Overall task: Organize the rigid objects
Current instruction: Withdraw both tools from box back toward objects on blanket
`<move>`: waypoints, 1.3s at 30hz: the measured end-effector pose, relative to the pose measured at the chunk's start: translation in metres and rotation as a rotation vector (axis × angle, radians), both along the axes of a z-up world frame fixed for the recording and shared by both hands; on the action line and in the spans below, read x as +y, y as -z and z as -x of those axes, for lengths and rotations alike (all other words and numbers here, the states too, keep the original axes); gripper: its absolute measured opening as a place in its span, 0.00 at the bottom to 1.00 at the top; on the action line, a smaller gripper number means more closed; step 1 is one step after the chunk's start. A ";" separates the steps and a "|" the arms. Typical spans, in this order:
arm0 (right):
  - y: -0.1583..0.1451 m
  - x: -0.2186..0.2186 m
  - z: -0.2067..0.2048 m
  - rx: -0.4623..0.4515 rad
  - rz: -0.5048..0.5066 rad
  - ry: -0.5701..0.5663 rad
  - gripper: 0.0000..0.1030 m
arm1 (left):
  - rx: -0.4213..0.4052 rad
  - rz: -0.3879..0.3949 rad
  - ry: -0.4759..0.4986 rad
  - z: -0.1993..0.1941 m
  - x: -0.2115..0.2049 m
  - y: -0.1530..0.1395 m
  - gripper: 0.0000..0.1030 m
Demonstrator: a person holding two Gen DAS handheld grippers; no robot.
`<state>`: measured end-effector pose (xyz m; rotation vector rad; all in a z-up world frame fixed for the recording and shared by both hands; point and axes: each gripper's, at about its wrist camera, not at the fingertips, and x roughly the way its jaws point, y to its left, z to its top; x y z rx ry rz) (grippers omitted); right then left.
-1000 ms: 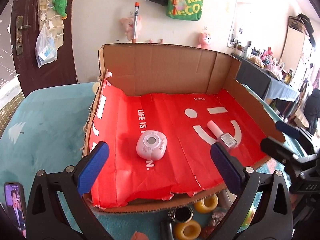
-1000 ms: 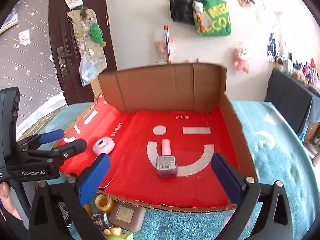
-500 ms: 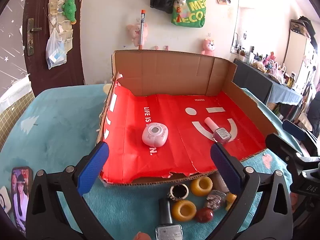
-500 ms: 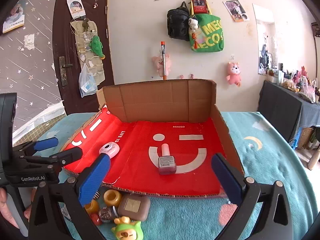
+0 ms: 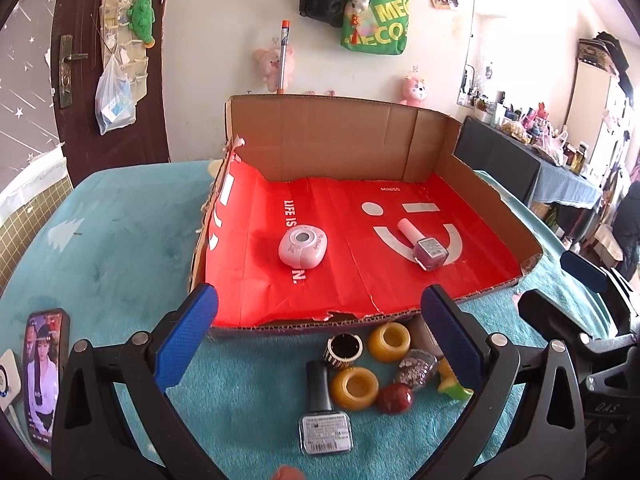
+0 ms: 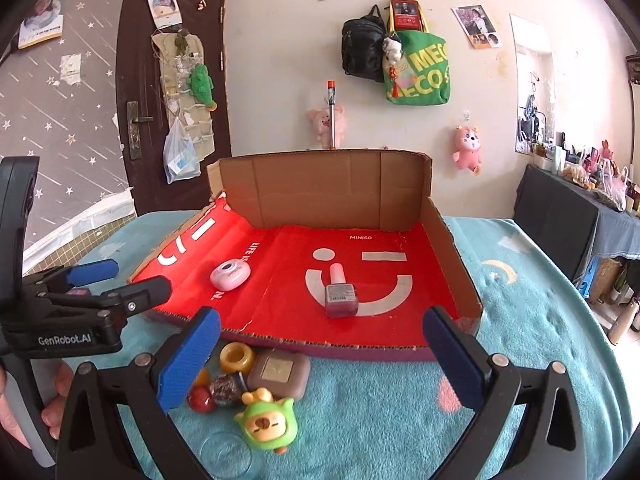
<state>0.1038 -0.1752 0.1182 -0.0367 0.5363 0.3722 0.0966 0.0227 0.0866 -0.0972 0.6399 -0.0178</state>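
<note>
The cardboard box (image 5: 348, 152) is walled at its far side and at frame right; its near edge lies flat and open. Inside, only the pink case (image 5: 303, 246) and a nail polish bottle (image 5: 425, 245) stand well apart on the red liner (image 5: 352, 280). A cluster of trinkets (image 5: 360, 376) crowds the table (image 5: 112, 248) just before that edge.

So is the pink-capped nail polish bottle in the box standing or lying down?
Lying down. The nail polish bottle rests on its side on the red liner, cap pointing toward the box's back wall.
</note>
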 end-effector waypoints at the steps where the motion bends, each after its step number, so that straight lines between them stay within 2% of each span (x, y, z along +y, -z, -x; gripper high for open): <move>1: 0.001 0.000 0.002 0.002 0.001 -0.003 1.00 | 0.002 0.004 -0.001 0.002 0.001 0.001 1.00; 29: 0.030 0.005 0.031 0.096 -0.009 -0.079 1.00 | 0.113 0.050 -0.009 0.021 0.005 0.029 1.00; 39: 0.043 0.004 0.042 0.123 -0.012 -0.098 1.00 | 0.128 0.064 -0.028 0.029 0.009 0.038 1.00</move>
